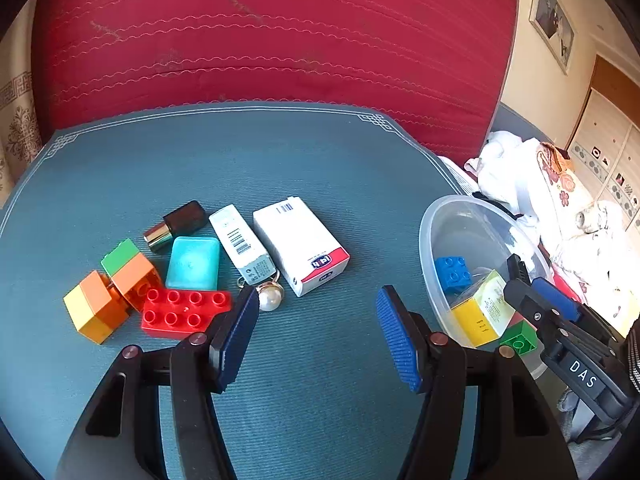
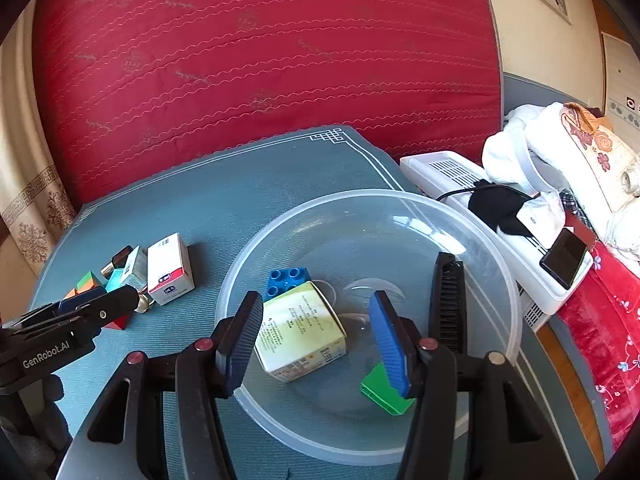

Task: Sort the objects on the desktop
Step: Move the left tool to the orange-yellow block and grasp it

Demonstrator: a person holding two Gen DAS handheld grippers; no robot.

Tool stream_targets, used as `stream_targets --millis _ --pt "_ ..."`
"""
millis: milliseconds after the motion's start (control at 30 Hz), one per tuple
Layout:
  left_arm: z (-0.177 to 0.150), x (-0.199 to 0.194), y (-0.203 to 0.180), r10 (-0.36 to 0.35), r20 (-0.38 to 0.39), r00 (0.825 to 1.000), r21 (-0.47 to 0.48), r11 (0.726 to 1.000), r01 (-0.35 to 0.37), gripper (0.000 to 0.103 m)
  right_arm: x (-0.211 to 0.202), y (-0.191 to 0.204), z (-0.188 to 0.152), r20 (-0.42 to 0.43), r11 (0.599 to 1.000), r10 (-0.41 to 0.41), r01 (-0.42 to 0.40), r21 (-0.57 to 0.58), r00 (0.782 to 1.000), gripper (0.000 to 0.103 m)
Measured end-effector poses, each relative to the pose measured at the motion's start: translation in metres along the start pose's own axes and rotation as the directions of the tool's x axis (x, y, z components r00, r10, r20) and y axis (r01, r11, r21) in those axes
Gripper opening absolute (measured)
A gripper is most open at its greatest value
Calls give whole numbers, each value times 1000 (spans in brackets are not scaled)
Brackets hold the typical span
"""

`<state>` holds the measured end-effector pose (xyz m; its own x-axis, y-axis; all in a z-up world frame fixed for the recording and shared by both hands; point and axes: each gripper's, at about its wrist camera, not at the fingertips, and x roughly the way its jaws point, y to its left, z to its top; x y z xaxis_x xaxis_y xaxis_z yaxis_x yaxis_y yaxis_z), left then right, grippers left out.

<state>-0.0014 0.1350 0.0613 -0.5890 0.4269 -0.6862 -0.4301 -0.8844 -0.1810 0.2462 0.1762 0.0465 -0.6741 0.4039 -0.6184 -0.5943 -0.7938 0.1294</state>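
Clutter sits in a loose heap on the blue mat ahead of my left gripper, whose blue pads are spread with nothing between them. In that heap I see a red studded brick nearest the left pad, two orange blocks topped with green and yellow, a turquoise case, a dark lipstick tube, a slim grey-white box, a larger white carton with a red band and a pearl ring just beside the left pad. To the right stands a clear plastic bowl. My right gripper hangs over that bowl with its jaws apart, gripping nothing. Inside the bowl lie a blue brick, a yellowish carton resting against it, a green brick partly hidden behind the right pad, and a black comb leaning on the wall. A red quilted cushion rises behind the mat.
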Motion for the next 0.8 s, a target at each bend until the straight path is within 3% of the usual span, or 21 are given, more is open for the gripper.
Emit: stream_targets --millis 800 --pt "-8 -18 104 127 5 992 -164 979 -125 65 11 71 -2 -43 984 160 -163 -78 986 64"
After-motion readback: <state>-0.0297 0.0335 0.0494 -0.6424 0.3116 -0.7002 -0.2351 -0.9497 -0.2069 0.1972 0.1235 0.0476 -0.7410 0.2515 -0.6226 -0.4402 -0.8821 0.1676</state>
